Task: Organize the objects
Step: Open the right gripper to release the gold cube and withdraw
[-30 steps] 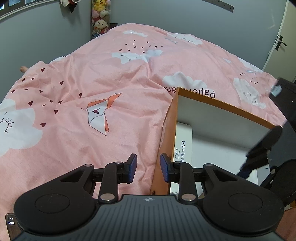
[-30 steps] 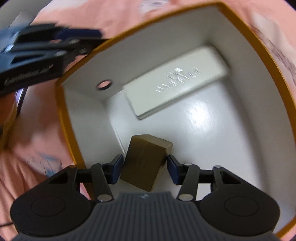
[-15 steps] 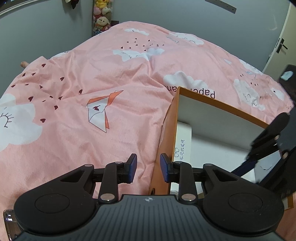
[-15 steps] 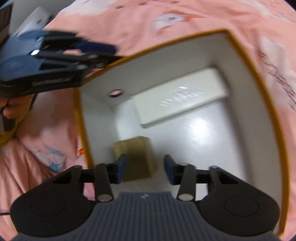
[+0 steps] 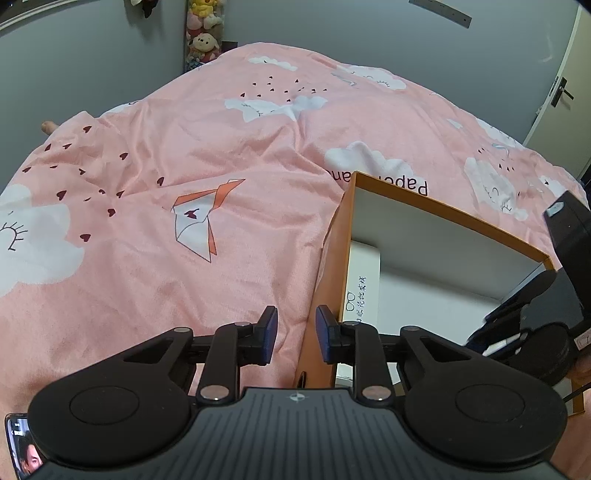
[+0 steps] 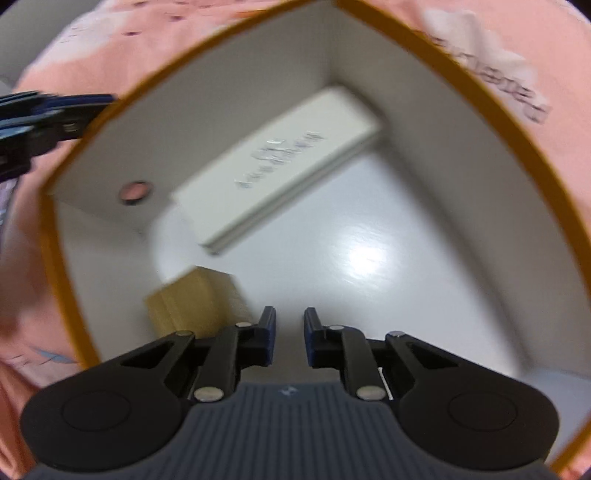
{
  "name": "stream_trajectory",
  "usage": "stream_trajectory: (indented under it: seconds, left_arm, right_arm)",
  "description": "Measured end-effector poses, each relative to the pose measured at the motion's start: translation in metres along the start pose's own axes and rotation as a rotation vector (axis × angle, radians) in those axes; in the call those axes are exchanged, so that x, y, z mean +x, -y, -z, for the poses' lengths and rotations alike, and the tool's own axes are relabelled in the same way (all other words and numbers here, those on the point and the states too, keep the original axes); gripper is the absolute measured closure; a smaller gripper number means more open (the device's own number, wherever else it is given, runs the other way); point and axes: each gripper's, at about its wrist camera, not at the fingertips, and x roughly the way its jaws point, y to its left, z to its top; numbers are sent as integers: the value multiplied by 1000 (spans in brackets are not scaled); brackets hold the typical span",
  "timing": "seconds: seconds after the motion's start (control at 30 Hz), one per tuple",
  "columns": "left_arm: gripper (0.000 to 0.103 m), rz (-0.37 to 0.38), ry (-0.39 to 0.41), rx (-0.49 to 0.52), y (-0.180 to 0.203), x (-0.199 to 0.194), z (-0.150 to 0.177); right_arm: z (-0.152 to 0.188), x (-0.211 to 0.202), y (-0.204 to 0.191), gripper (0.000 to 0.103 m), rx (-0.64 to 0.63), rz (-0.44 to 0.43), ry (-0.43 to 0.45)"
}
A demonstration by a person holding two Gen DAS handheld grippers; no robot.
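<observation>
An orange box with a white inside lies on the bed. In it are a flat white case against one wall and a small brown carton near a corner. My right gripper points down into the box. Its jaws are closing to a narrow gap with nothing between them, and the carton sits just left of them. My left gripper straddles the box's near wall at a corner. Those jaws are closing too, and pink bedding still shows between the left pad and the wall.
The box rests on a pink duvet printed with clouds. Plush toys hang in the far corner by grey walls, and a door is at the right. A phone lies at the lower left. One box wall has a round hole.
My right gripper let go of the brown carton it straddled, slid right of it and narrowed its jaws. The left gripper stayed at the box wall, its jaws slightly narrower.
</observation>
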Motion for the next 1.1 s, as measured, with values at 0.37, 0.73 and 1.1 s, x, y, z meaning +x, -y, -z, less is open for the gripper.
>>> stream_trajectory:
  seconds: [0.37, 0.73, 1.1]
  left_arm:
    - [78, 10, -1, -4, 0, -1, 0]
    - [83, 16, 3, 1, 3, -2, -1]
    - [83, 20, 27, -15, 3, -3, 2]
  right_arm:
    - [-8, -11, 12, 91, 25, 48, -15]
    - [-1, -10, 3, 95, -6, -2, -58]
    - [-34, -10, 3, 98, -1, -104, -5]
